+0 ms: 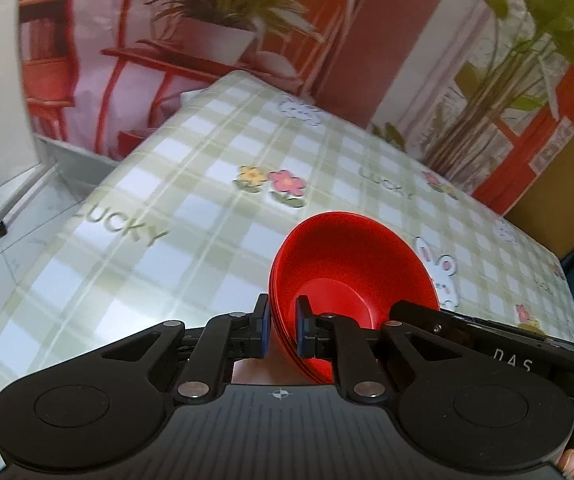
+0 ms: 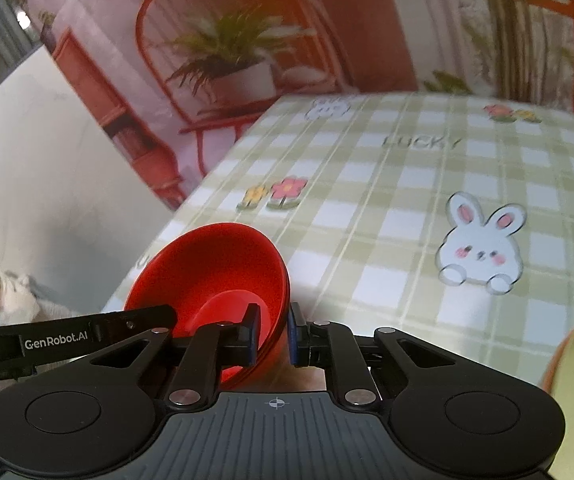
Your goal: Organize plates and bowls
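Jaws clamped on red bowls

1. The right gripper pinches the near rim of the red bowls, nested together, near the table's left edge.
2. The left gripper's finger touches their opposite rim.

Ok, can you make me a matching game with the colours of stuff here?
Things:
1. bowls
2. bunny on the tablecloth
3. finger pads
4. plant leaves on the backdrop

Colours:
a. blue
b. red
c. white
d. green

Pairs: 1-b, 2-c, 3-a, 4-d
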Tool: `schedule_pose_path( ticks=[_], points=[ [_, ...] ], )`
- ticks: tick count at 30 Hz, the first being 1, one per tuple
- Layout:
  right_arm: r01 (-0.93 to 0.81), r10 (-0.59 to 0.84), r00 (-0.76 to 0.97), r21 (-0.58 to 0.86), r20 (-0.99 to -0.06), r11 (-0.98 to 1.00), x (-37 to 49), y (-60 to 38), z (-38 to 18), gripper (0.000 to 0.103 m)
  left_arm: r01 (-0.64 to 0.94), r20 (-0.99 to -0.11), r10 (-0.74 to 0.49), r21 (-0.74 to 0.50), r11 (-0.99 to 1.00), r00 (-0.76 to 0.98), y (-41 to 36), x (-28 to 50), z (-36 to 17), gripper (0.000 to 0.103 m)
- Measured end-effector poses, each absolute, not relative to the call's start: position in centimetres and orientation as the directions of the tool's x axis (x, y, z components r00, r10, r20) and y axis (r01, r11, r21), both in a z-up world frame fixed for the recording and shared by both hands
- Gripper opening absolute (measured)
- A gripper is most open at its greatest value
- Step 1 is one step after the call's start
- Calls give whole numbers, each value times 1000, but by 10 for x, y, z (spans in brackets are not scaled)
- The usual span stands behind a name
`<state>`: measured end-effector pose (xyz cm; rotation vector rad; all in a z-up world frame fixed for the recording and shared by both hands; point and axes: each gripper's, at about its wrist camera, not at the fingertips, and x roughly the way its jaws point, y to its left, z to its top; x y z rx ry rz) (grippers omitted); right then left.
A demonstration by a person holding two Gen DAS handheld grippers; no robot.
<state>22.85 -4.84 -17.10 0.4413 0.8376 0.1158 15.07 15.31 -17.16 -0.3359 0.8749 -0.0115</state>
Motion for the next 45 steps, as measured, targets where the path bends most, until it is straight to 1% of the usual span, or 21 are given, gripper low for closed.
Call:
schedule_pose_path(
  ticks=[12,19,34,45],
  points=[
    [161,173,739,420,-651,893,203,-112,-141,12,-11,-722,-208,-286,958,659,92,171,-145,13],
    [212,118,755,411,-646,887,186,-146,-130,12,62,-716,-259,-290,955,648,60,182,-140,13],
    [290,14,781,383,-624,877,137,-222,-112,12,234,-692,-347,-257,938,633,-19,187,-125,15],
    [339,-32,775,372,-631,864,99,-255,-113,10,306,-713,-387,-247,919,585,-49,172,-130,17]
  ],
)
